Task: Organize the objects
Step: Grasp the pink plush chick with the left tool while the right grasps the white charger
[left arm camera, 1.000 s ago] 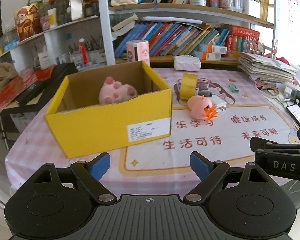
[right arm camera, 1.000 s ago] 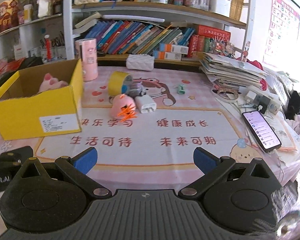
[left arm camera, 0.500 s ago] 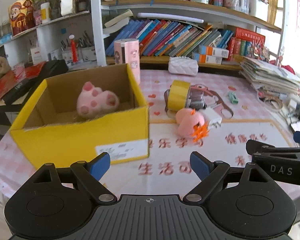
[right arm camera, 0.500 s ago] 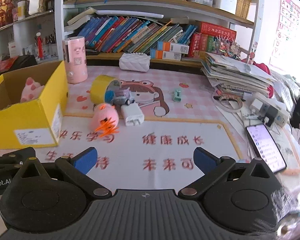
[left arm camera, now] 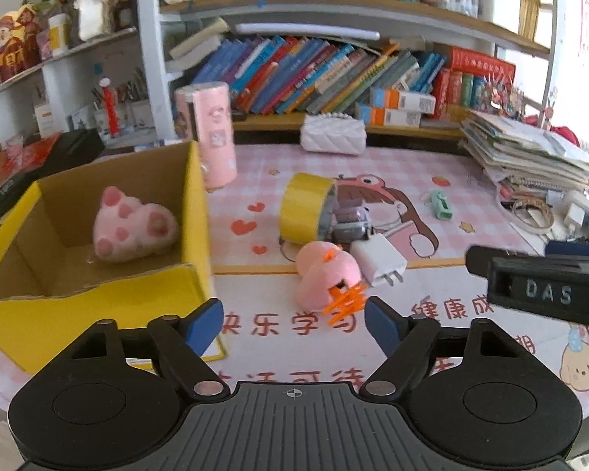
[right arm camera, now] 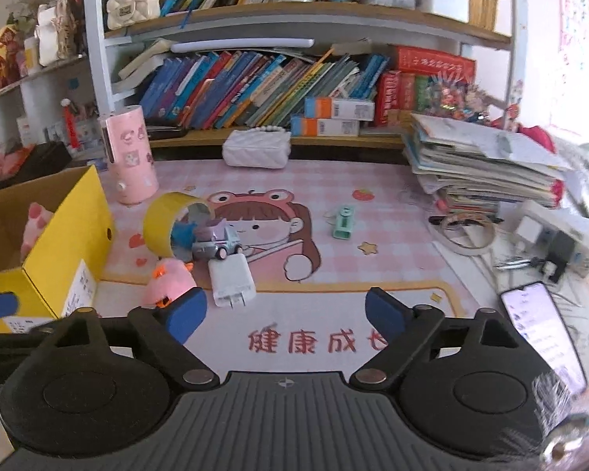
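Clutter sits in a tight cluster on the pink printed mat (right arm camera: 373, 235): a pink chick toy (left arm camera: 328, 276) with orange feet, a white charger (left arm camera: 379, 261) touching its right side, a small purple toy car (right arm camera: 216, 241) just behind that, and a yellow tape roll (left arm camera: 304, 208) lying on its side against the car. To the left stands the yellow cardboard box (left arm camera: 198, 212), open at the top, with one pink plush paw (left arm camera: 133, 229) already lying on its floor. Both tongs are spread wide and hold nothing: the left gripper (left arm camera: 294, 322) hovers low with the chick toy's feet just ahead of the gap between its blue fingertips, while the right gripper (right arm camera: 284, 318) hangs over the red lettering, with the charger near its left finger. The step in hand looks like a pick of the chick toy for the box, and the left gripper seems best placed for it. To do it well, I would bring the fingers forward so they straddle the soft body, not the thin orange feet, which would likely slip or bend. The charger touches the toy, so the right-hand finger should slide between the two without shoving the charger into the car. A squeeze across the plump middle should hold; then lift well clear of the box wall before moving left, and release low beside the paw. The right gripper should keep back to avoid crowding.
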`<state>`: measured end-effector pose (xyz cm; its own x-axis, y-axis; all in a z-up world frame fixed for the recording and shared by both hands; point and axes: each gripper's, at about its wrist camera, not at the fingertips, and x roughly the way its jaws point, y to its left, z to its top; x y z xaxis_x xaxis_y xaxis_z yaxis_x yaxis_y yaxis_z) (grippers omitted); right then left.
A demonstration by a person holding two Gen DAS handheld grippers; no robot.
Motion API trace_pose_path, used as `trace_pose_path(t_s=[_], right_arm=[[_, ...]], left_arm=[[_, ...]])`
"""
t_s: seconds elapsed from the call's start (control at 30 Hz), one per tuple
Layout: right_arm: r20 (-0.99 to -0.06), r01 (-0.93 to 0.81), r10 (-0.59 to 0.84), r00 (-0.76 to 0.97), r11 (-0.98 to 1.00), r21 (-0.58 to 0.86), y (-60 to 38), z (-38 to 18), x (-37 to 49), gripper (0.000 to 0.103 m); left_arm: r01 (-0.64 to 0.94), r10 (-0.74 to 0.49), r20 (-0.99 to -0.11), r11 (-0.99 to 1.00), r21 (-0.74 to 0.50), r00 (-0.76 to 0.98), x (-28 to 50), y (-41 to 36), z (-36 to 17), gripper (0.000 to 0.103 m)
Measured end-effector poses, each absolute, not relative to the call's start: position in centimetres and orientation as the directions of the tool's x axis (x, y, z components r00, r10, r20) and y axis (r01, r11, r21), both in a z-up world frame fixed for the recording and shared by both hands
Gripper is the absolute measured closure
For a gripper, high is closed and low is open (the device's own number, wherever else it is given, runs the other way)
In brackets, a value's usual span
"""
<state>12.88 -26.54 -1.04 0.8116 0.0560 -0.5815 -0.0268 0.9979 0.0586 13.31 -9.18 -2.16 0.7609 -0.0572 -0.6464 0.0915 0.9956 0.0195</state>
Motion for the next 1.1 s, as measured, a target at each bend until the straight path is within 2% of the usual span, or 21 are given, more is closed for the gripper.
trace_pose_path(t_s=[0.1,0.3,0.43,0.63,0.73,0.77,1.1], right_arm=[[-0.584,-0.043,0.081,0.808,0.996,0.078,-27.2,-1.2,14.0,0.020],[-0.603,-0.091,0.146,0.784,0.989,0.121,-28.1,-1.7,17.0,0.027],[-0.622,-0.062,0.155,0.768,0.984,0.169,-29.1,-1.9,19.6,0.030],[-0.640,-0.066,0.180,0.747,0.978,0.197,-29.8,-2.5,22.4,0.030],[-0.656,-0.096,0.214,0.724,0.973,0.211,-29.6,-3.1,23.4,0.030],[-0.662,-0.108,0.226,0.714,0.971,0.214,-29.5,-3.3,23.7,0.030],[-0.704,-0.255,0.307,0.640,0.950,0.182,-26.6,-5.3,27.0,0.030]], left_arm=[[0.110,-0.060,-0.662,0.993,0.033,0.747,14.4,-10.5,-2.7,0.033],[0.073,-0.032,-0.679,0.997,0.031,0.734,18.3,-11.7,-4.1,0.033],[0.049,-0.023,-0.693,0.999,0.018,0.721,20.9,-12.1,-4.6,0.034],[0.031,-0.033,-0.745,0.999,-0.017,0.666,24.1,-12.6,-6.5,0.034],[0.038,-0.022,-0.776,0.999,0.002,0.631,24.8,-12.8,-7.7,0.046],[0.048,-0.034,-0.785,0.999,-0.006,0.619,24.9,-12.8,-8.1,0.053],[0.056,-0.011,-0.789,0.998,0.030,0.614,22.1,-11.3,-7.1,0.055]])
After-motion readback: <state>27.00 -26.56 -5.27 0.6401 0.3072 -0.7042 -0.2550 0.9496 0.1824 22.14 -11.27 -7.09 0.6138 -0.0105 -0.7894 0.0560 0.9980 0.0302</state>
